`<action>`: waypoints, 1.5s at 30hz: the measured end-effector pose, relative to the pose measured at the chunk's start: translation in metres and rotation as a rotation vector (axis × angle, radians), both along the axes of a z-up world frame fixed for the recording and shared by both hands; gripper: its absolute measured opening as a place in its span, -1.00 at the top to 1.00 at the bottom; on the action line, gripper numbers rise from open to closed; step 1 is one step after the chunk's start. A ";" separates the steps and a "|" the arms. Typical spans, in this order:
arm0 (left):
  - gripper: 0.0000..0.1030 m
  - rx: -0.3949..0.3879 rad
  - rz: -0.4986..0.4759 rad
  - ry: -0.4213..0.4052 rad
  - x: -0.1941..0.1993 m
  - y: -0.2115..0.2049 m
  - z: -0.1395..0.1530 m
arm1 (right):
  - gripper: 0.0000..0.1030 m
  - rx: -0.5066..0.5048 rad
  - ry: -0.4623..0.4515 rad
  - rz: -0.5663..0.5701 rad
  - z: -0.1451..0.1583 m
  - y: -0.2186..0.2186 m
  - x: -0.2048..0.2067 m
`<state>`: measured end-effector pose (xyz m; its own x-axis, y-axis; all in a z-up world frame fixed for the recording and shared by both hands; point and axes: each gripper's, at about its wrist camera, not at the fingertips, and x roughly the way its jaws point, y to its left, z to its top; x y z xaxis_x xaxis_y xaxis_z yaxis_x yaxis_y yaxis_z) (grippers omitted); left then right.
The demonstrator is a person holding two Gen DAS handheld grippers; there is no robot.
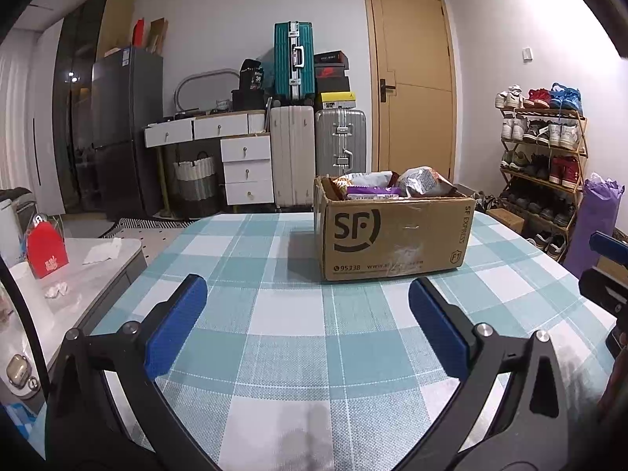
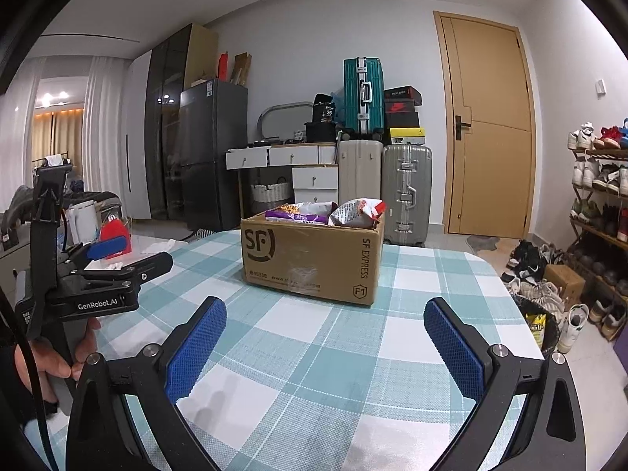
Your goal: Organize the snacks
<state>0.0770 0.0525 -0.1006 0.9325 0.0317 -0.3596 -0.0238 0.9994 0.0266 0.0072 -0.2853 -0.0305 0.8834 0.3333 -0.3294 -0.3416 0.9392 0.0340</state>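
Note:
A brown SF Express cardboard box (image 1: 396,235) stands open on the far half of the teal checked tablecloth (image 1: 274,314); it also shows in the right wrist view (image 2: 310,259). Snack bags fill it: a purple bag (image 1: 371,190) (image 2: 294,216) and a silver crinkled bag (image 1: 422,181) (image 2: 355,212). My left gripper (image 1: 308,324) is open and empty, low over the cloth, short of the box. My right gripper (image 2: 325,347) is open and empty, also short of the box. The left gripper's body shows at the left in the right wrist view (image 2: 98,274).
A side table (image 1: 90,274) with a red carton (image 1: 45,249) stands left of the table. Suitcases (image 1: 339,141), white drawers (image 1: 245,165) and a fridge (image 1: 125,129) line the back wall. A shoe rack (image 1: 545,157) and a bin (image 2: 539,325) stand right.

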 end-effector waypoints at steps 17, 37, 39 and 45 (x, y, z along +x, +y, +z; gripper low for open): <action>-1.00 -0.002 -0.002 -0.001 -0.002 -0.002 0.007 | -0.99 0.026 0.007 -0.012 0.000 -0.008 0.002; -1.00 -0.002 0.013 -0.016 -0.010 0.000 0.012 | -0.99 0.028 0.008 -0.012 0.000 -0.008 0.002; -1.00 -0.001 0.017 -0.016 -0.011 -0.001 0.012 | -0.99 0.027 0.008 -0.012 -0.001 -0.008 0.002; -1.00 -0.002 0.015 -0.006 -0.012 0.002 0.011 | -0.99 0.028 0.008 -0.012 0.000 -0.008 0.002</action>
